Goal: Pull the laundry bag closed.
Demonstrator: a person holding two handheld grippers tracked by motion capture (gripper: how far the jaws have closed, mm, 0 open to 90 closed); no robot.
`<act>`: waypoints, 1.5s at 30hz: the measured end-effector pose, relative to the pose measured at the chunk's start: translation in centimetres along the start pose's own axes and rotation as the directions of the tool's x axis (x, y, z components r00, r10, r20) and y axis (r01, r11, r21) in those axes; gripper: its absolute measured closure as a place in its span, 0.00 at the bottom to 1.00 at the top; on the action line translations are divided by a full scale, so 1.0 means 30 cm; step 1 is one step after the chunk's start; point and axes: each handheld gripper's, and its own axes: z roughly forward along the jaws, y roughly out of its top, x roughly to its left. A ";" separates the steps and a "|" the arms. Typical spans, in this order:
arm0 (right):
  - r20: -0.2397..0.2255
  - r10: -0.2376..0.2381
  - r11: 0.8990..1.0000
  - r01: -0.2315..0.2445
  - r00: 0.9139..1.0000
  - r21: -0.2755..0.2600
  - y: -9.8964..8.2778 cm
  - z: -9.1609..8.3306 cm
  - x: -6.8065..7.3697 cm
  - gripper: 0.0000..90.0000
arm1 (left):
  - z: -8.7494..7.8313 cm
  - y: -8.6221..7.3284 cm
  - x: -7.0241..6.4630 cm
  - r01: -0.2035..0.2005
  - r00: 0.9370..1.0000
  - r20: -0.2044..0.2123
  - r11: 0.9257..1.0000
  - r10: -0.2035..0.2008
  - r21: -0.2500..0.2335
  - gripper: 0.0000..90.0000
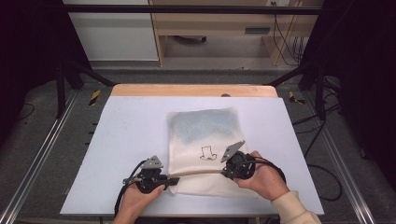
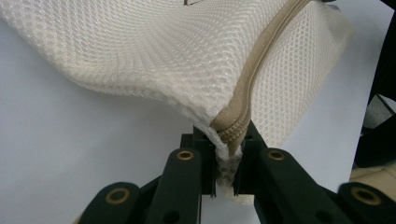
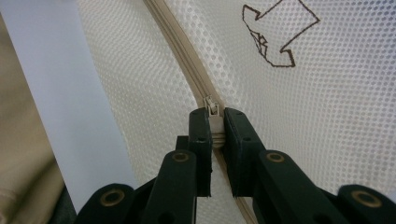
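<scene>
A cream mesh bag (image 1: 203, 135) lies on the white table (image 1: 130, 135), with a small brown line drawing (image 1: 208, 153) on its front. Along its near edge runs a beige zipper (image 1: 198, 172). My left gripper (image 1: 173, 179) is shut on the bag's near left corner (image 2: 227, 140), where the zipper ends, and lifts that corner a little. My right gripper (image 1: 225, 168) is shut on the zipper pull (image 3: 214, 119), partway along the zipper toward its right end. In the right gripper view the drawing (image 3: 275, 35) lies beyond the jaws.
The table's wooden far edge (image 1: 194, 90) is at the back. Metal frame rails (image 1: 39, 154) run along both sides of the table. Shelving and cables (image 1: 285, 42) stand behind it on the floor.
</scene>
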 end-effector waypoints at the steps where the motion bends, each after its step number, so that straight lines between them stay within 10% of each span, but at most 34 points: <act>1: -0.001 0.009 1.000 -0.009 1.000 -0.001 -0.002 -0.001 0.001 0.91 | 0.000 0.000 0.000 0.000 1.000 0.001 1.000 0.000 0.000 0.92; 45: 0.018 0.062 0.998 -0.061 0.998 -0.008 -0.097 -0.038 -0.038 0.91 | -0.005 0.000 0.002 -0.002 1.000 -0.006 1.000 0.002 -0.003 0.92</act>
